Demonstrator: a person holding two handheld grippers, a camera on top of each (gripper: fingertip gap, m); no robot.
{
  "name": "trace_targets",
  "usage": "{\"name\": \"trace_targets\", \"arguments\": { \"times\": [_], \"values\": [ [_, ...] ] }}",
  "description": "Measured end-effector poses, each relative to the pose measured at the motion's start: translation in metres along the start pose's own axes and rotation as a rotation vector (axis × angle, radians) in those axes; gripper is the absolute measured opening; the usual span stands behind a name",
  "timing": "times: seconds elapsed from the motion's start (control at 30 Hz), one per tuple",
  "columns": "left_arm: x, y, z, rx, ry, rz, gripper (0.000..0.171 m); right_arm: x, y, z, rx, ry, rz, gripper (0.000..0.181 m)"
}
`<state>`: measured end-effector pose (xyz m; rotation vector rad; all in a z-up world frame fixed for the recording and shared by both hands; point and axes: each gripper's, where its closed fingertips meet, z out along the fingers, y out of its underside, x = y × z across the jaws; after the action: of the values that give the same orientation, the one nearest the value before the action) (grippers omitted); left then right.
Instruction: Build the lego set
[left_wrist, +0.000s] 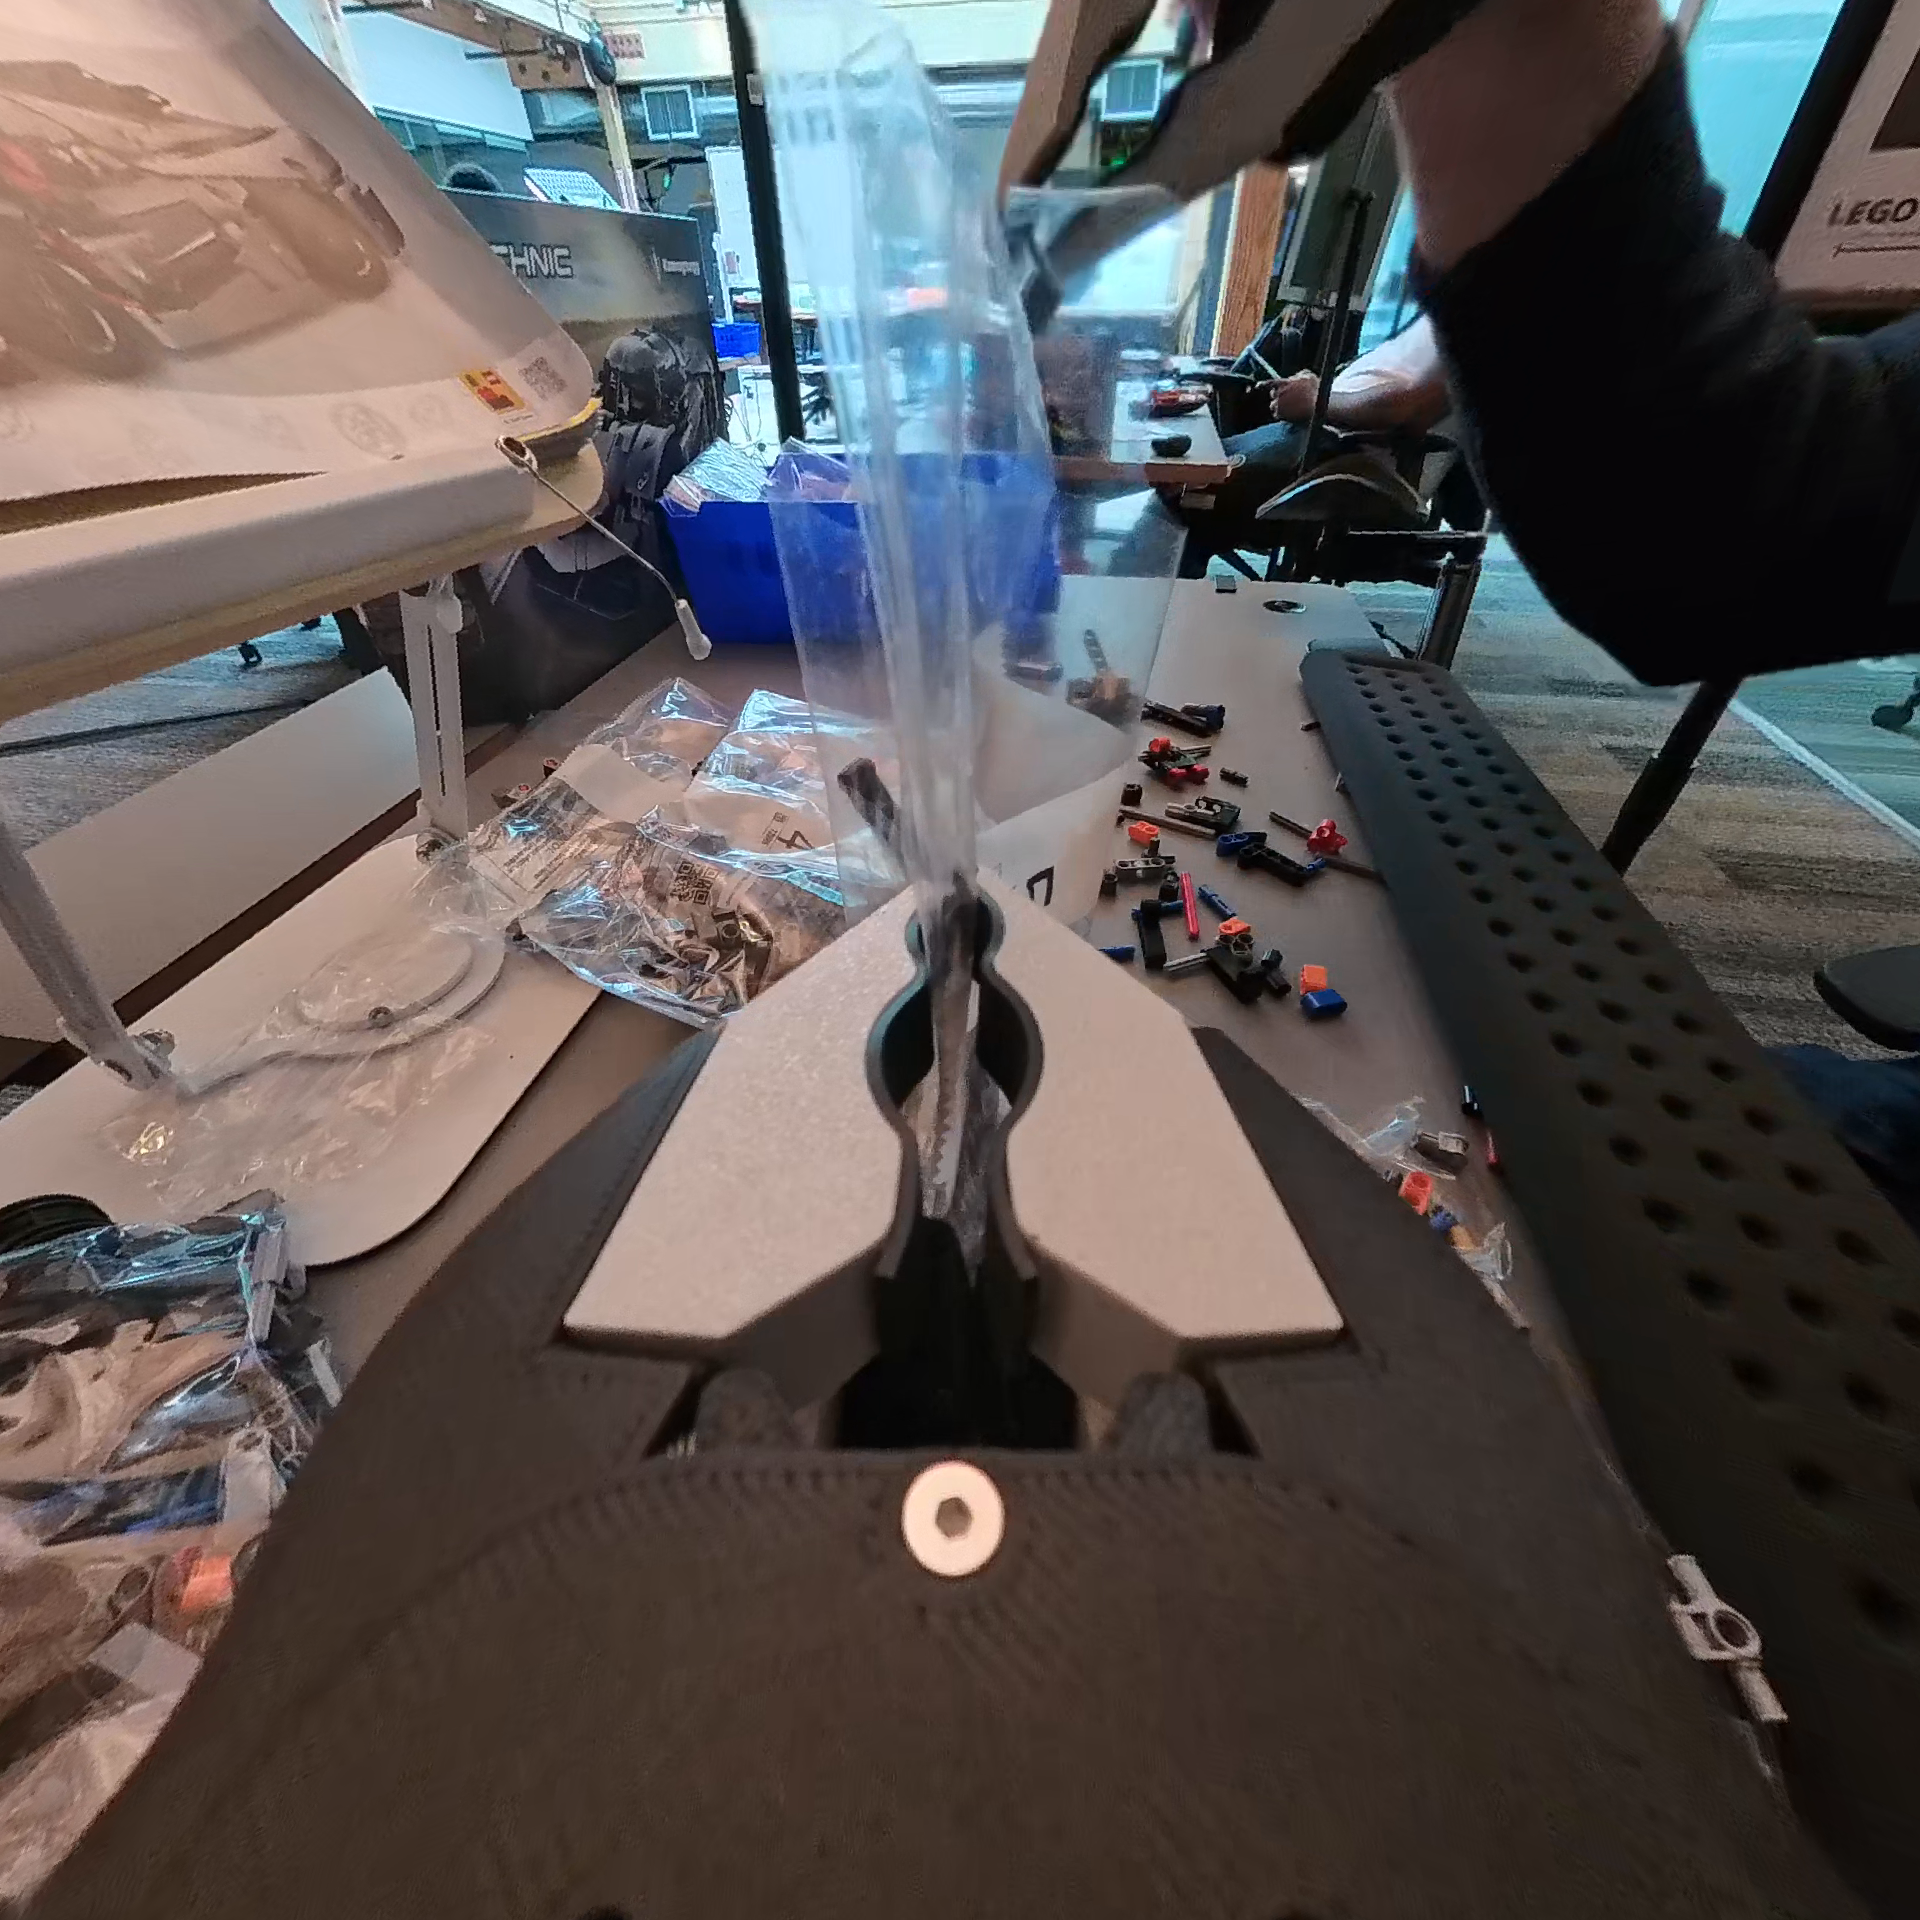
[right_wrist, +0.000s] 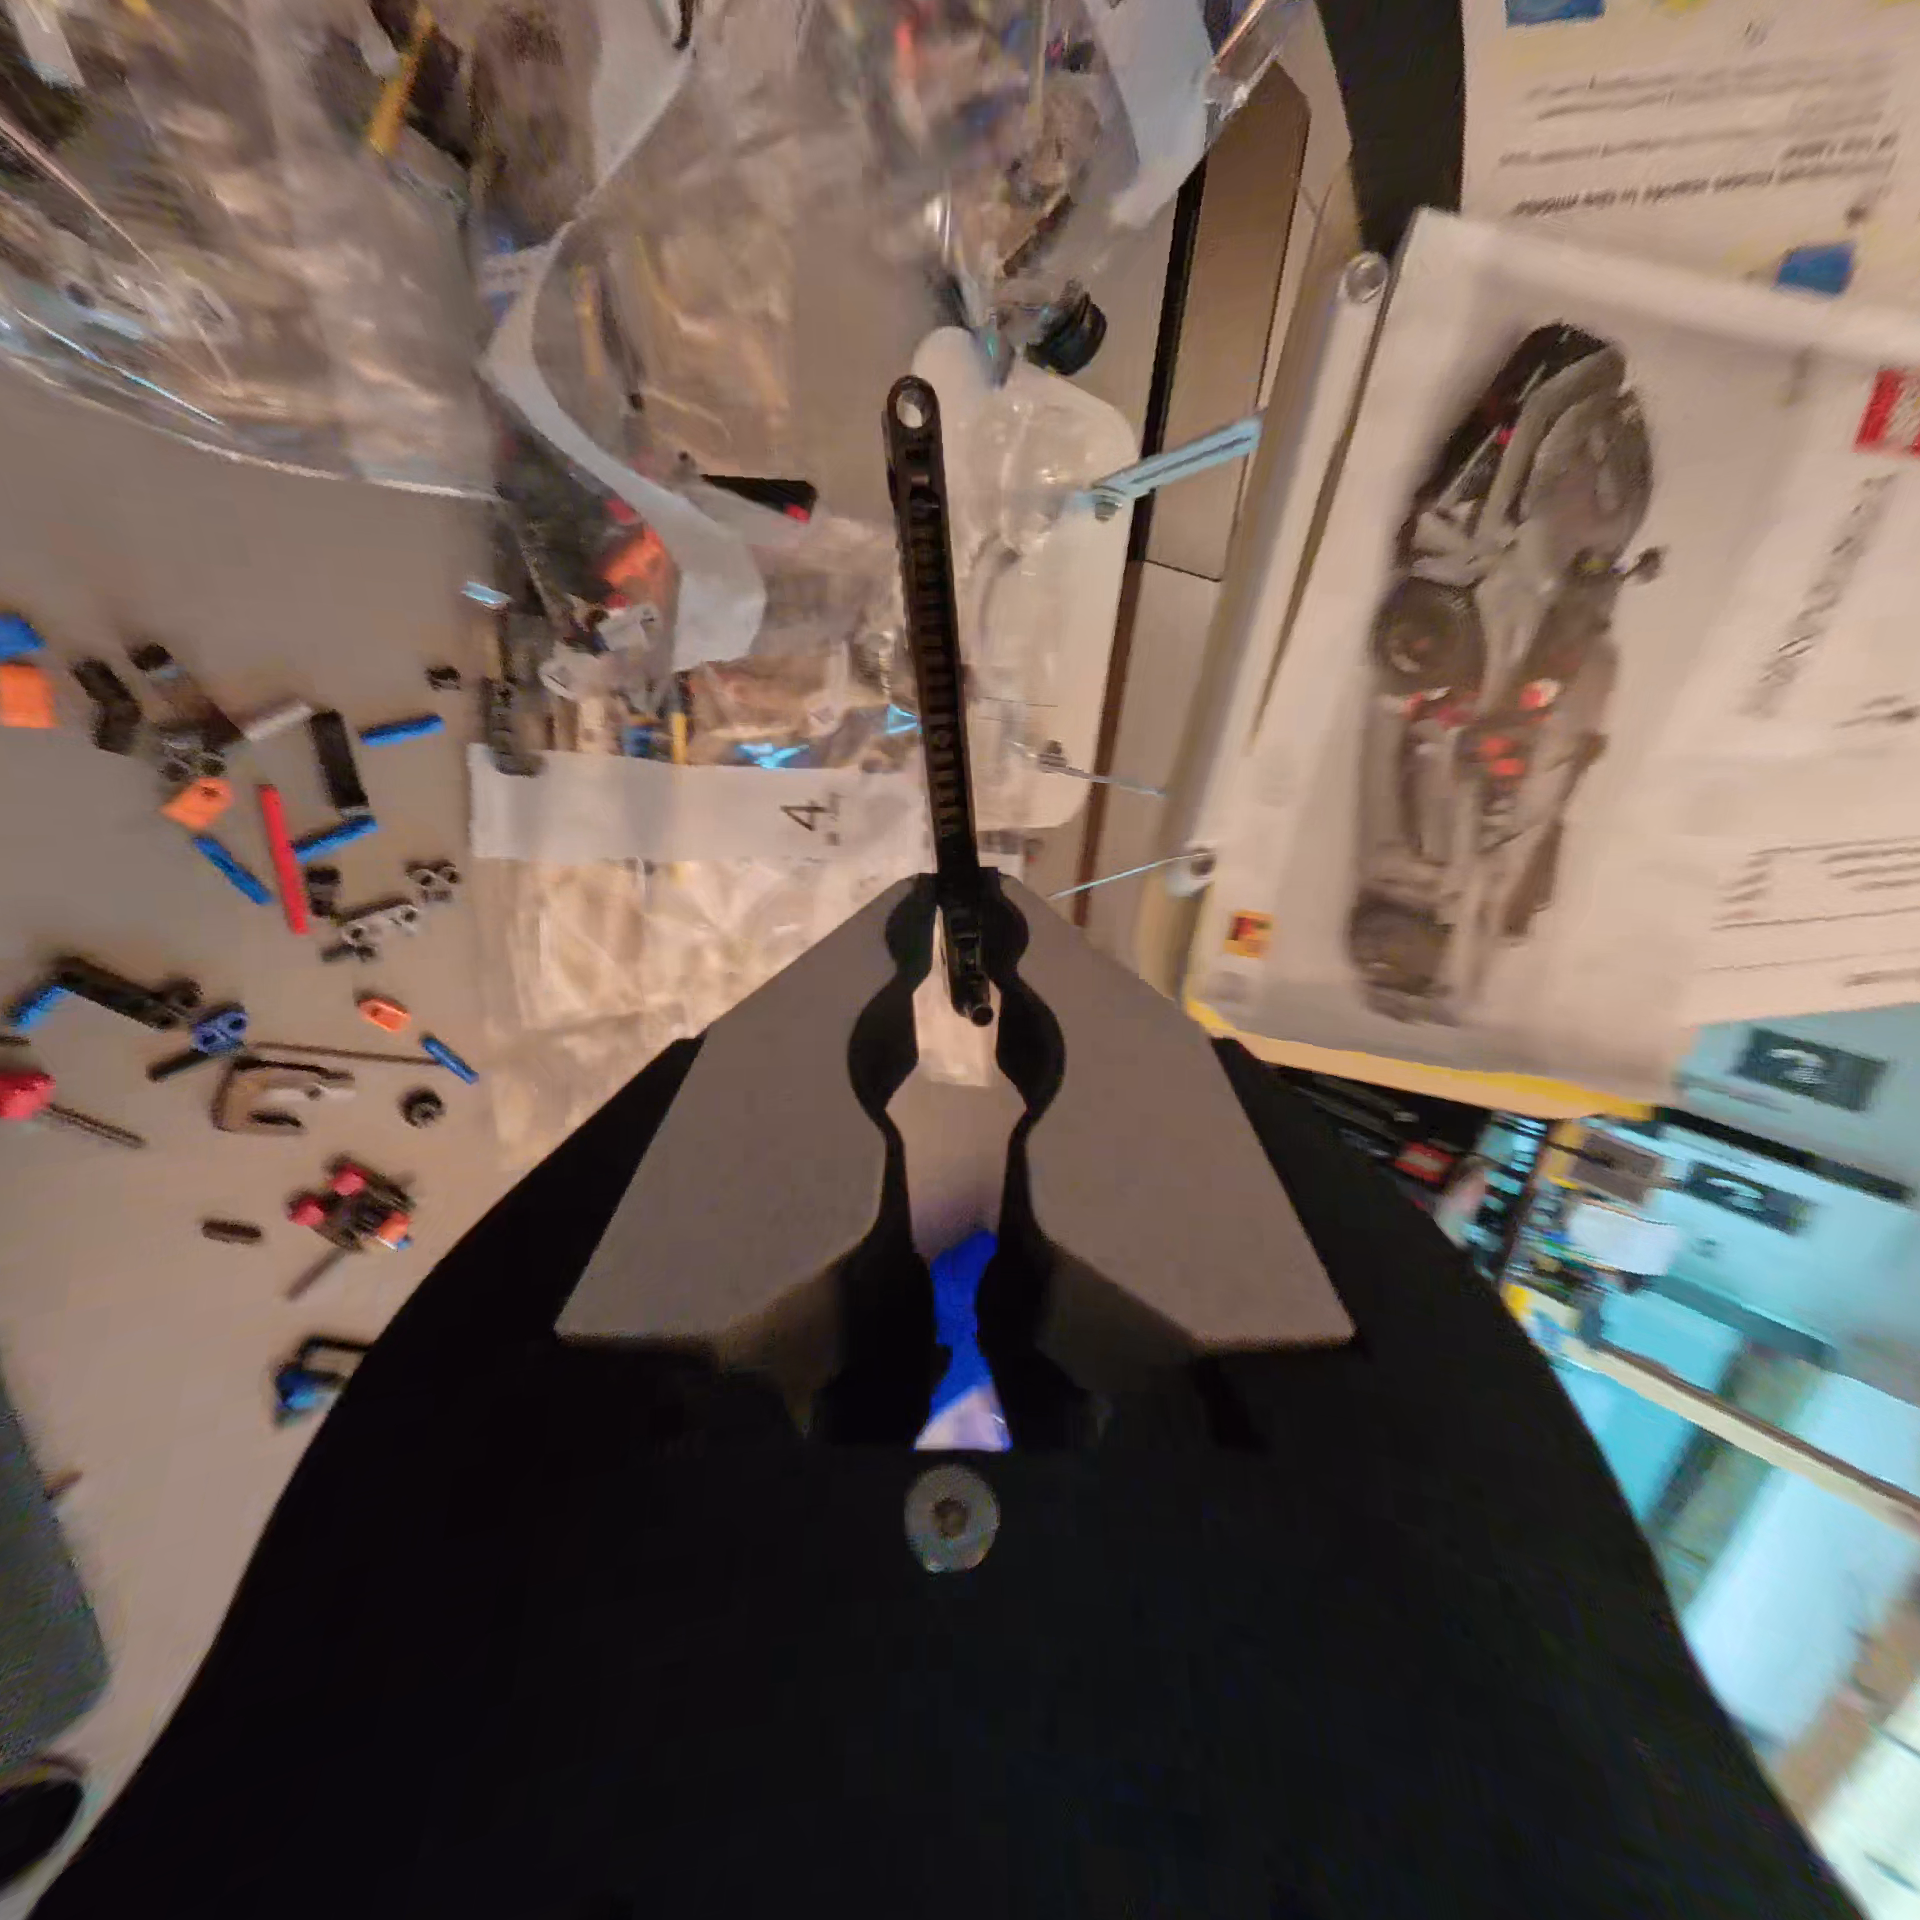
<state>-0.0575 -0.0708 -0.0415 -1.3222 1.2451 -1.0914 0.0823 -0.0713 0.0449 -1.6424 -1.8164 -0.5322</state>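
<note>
My left gripper (left_wrist: 954, 920) is shut on the bottom edge of a clear plastic bag (left_wrist: 914, 436), which stands up in front of it. The other gripper (left_wrist: 1174, 114) shows at the top right of the left wrist view, raised above the table and at the bag's upper edge. My right gripper (right_wrist: 961, 914) is shut on one end of a long black toothed Lego rack piece (right_wrist: 930, 634), which points away from it over the table. Loose small Lego parts (left_wrist: 1216, 883) in black, blue, red and orange lie on the grey table; they also show in the right wrist view (right_wrist: 270, 831).
An instruction booklet (left_wrist: 218, 270) rests on a white stand (left_wrist: 436, 727) at the left; it also shows in the right wrist view (right_wrist: 1538, 665). Several sealed parts bags (left_wrist: 665, 862) lie beside it. A black perforated panel (left_wrist: 1621, 1039) lies along the right. A blue bin (left_wrist: 748, 551) stands behind. Across from one pair of fingers to the other is roughly 15 cm.
</note>
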Motion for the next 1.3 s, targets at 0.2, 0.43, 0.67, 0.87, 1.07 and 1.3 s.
{"name": "trace_targets", "arguments": {
  "times": [0.2,0.43,0.67,0.87,1.07,1.3],
  "values": [
    [0.001,-0.002,0.0,0.011,0.004,0.001,0.0,-0.002,-0.009,0.021,-0.299,-0.111,-0.225,0.006],
    [0.004,-0.002,0.002,0.011,0.018,-0.001,0.0,0.004,-0.07,0.039,-0.14,-0.095,-0.243,0.019],
    [0.003,-0.003,0.002,0.011,0.017,-0.003,0.0,0.014,-0.021,0.007,-0.109,-0.066,0.001,0.024],
    [0.003,-0.003,0.002,0.011,0.013,-0.002,0.0,-0.097,0.018,0.039,-0.07,-0.397,0.114,0.028],
    [0.002,-0.002,0.001,0.013,0.01,-0.006,0.0,-0.19,0.039,0.095,-0.091,-0.609,0.219,0.033],
    [0.001,-0.001,0.001,0.012,0.011,-0.012,0.0,-0.197,0.027,0.116,0.043,-0.61,0.289,0.006]
  ]
}}
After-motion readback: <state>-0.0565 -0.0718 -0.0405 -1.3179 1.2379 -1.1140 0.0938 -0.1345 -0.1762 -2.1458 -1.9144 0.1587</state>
